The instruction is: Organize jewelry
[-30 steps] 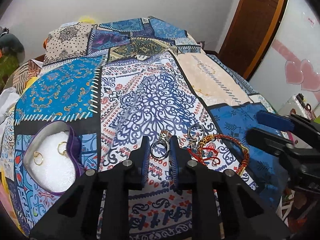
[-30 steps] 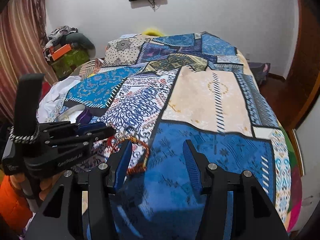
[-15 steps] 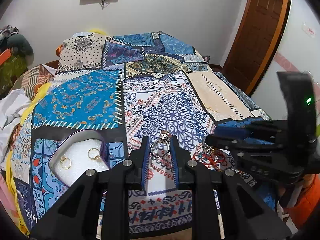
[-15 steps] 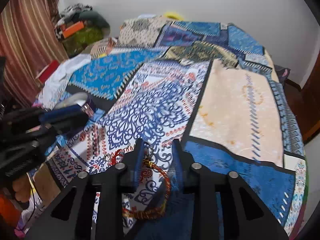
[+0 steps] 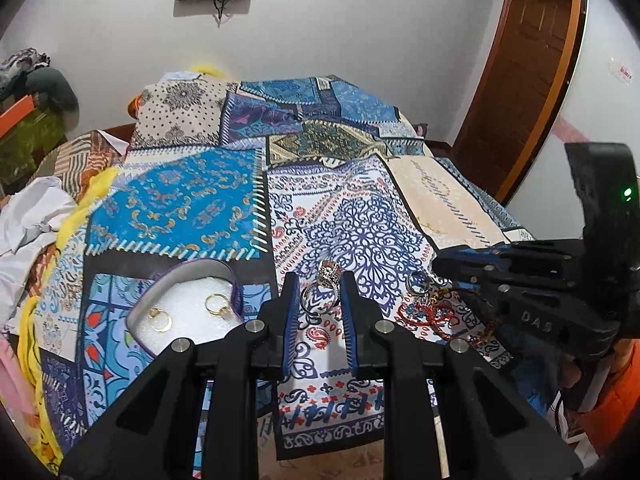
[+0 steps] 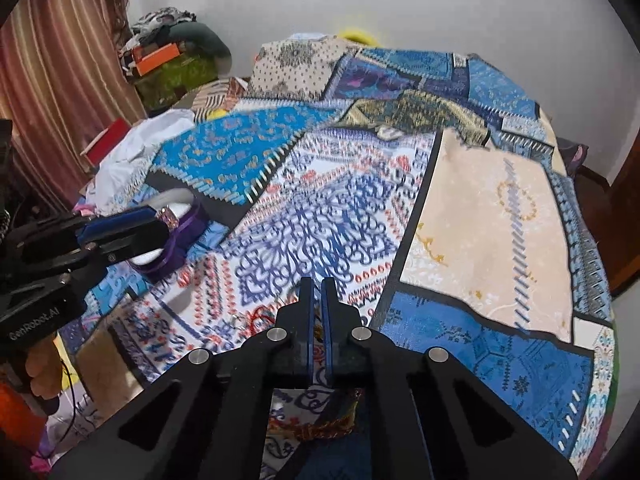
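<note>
Up close in the left wrist view, the left tool (image 5: 319, 304) pinches a silver ring (image 5: 317, 300) with a sparkly top between its two blue pads, above the patterned bed (image 5: 360, 220). To its left sits a purple box (image 5: 188, 304) with white padding, and two gold rings (image 5: 160, 319) lie inside it. On the right, a red and gold bracelet (image 5: 432, 316) lies on the bed under the right tool (image 5: 456, 264). Over in the right wrist view, the right tool (image 6: 319, 292) has its pads almost together, gripping the bracelet (image 6: 324, 428), which hangs below them. The left tool (image 6: 132, 228) holds the ring (image 6: 170, 216) just above the purple box (image 6: 176, 248).
</note>
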Available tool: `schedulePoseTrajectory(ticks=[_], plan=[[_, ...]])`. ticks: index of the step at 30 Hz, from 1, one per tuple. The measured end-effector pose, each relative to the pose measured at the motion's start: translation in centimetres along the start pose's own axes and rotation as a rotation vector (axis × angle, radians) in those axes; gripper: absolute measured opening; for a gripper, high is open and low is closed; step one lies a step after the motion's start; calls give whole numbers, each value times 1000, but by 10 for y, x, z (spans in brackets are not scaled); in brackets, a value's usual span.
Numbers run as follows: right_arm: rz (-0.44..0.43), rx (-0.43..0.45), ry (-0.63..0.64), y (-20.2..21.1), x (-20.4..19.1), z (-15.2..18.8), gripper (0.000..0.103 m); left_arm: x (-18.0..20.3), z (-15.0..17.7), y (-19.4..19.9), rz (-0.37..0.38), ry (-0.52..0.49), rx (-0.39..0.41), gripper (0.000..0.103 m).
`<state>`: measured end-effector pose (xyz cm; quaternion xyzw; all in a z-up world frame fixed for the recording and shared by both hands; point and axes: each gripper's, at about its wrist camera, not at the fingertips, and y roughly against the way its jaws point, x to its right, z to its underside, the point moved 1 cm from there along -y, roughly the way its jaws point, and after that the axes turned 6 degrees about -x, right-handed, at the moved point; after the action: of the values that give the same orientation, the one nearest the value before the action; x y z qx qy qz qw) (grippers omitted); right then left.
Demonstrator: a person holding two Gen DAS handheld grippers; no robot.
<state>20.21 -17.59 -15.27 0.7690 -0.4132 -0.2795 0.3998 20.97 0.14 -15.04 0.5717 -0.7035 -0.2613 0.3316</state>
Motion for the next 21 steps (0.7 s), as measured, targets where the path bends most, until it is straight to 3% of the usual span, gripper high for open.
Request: schedulePoseTrajectory(ticks=[7, 10, 13, 21], plan=[[27, 69, 13, 22, -10, -11, 3, -7, 2, 21, -13, 1, 35, 19], [33, 20, -12, 15, -8, -10, 8, -9, 6, 25, -17, 3, 37, 19], [48, -24, -23, 1, -9, -7, 30, -14, 11, 28, -22, 7, 36, 19], [107, -72, -13, -26, -15, -2, 31, -36, 23, 32, -37, 30, 29, 19]])
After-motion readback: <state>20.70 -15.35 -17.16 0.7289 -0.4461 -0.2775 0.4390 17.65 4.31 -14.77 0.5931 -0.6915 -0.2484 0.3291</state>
